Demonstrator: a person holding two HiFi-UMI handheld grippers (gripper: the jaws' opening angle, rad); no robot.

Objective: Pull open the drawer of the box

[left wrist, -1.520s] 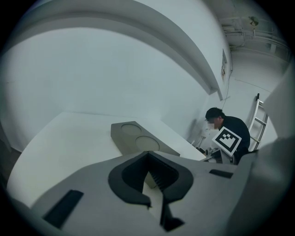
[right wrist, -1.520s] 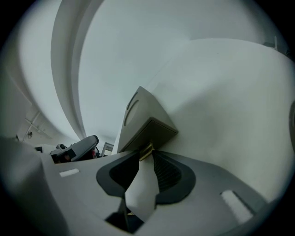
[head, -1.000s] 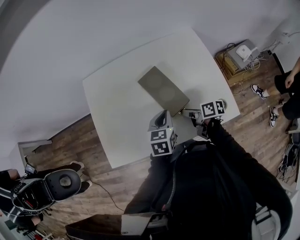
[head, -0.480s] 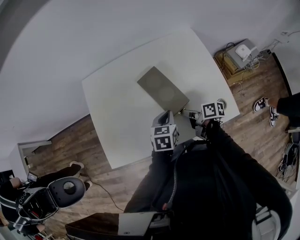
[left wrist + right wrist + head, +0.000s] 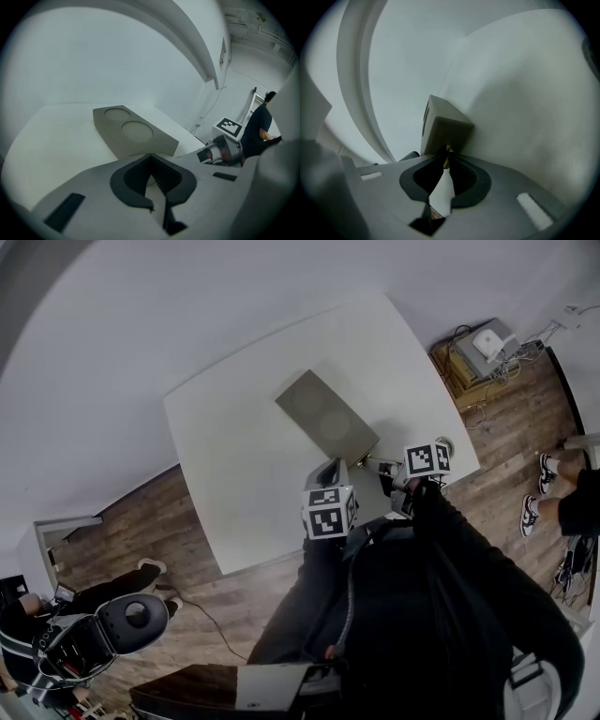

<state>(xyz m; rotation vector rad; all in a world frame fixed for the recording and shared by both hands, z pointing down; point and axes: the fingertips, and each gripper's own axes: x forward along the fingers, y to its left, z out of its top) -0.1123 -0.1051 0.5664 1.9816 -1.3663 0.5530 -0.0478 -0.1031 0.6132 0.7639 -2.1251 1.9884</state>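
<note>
- Right gripper point(image 5: 447, 155): closed on the small brass knob point(image 5: 448, 148) of the drawer front point(image 5: 450, 133), with the knob pinched right at the jaw tips.
- Straight ahead of it: the long grey rectangular box point(image 5: 326, 418), lying on the white counter point(image 5: 225, 465), drawer end turned toward the gripper and far end pointing away.
- Long axis of the box roughly in line with the jaws. Calls, most likely, for a straight retreat along that axis, back toward the person. Risk from sideways drift: a skewed drawer or a slipped knob.
- Drawer front seemingly flush with the box body; not yet drawn out, by the look of it.
- Left gripper point(image 5: 151, 157): closed with nothing between the jaws, off to the left of the right one. Box ahead of it and apart from it, showing two round recesses point(image 5: 137, 132) on top.
- Nearer to the knob by far: the right. Left free to steady the box, which probably slides on the counter under a pull.
</note>
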